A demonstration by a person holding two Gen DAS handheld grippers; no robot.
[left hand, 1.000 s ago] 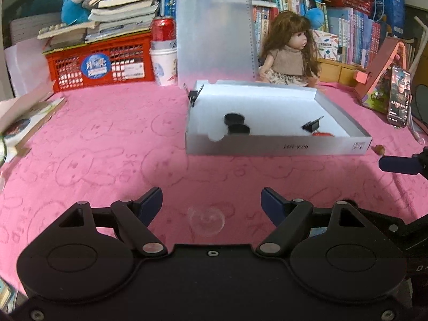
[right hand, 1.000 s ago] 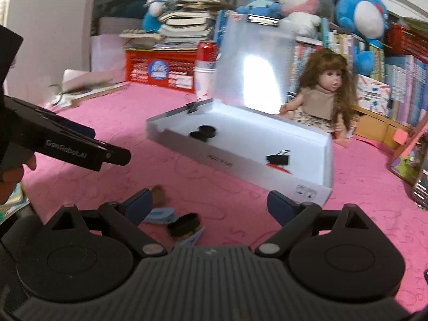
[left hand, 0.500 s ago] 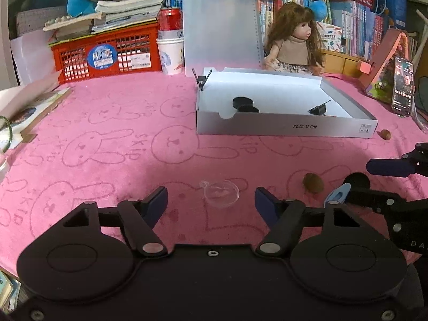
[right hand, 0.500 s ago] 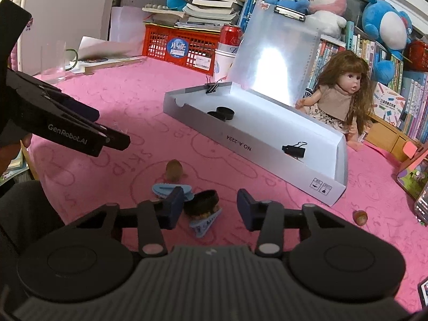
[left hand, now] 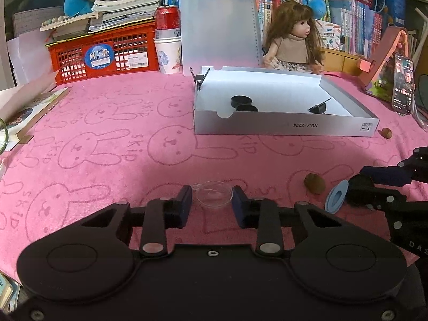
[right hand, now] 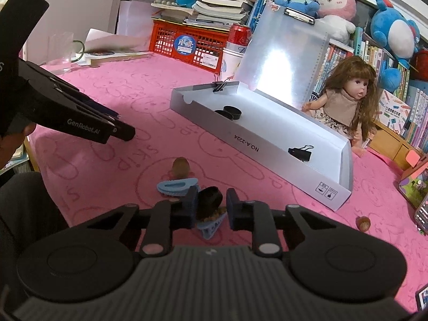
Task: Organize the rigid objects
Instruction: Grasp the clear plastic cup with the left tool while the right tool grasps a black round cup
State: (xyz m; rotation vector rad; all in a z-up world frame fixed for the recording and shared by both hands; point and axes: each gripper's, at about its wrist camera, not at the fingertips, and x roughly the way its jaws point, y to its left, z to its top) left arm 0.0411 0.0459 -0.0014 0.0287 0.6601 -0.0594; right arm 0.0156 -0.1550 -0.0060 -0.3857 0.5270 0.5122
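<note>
Box (left hand: 283, 128) holds two black caps (left hand: 243, 103), two binder clips (right hand: 300, 152); left gripper (left hand: 211, 203) brackets clear dish (left hand: 214, 197), grip uncertain; right gripper (right hand: 211, 208) brackets black cap (right hand: 210, 200) above two blue clips (right hand: 176, 187), grip uncertain; two nuts (right hand: 180, 166), right view only

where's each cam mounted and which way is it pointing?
Left wrist: on the left claw, looking along its fingers over a clear dish toward the white box; the right claw enters at right.
Right wrist: on the right claw, facing a black cap between its fingers; the left claw enters at left.
Shared: box, doll, pink cloth.
</note>
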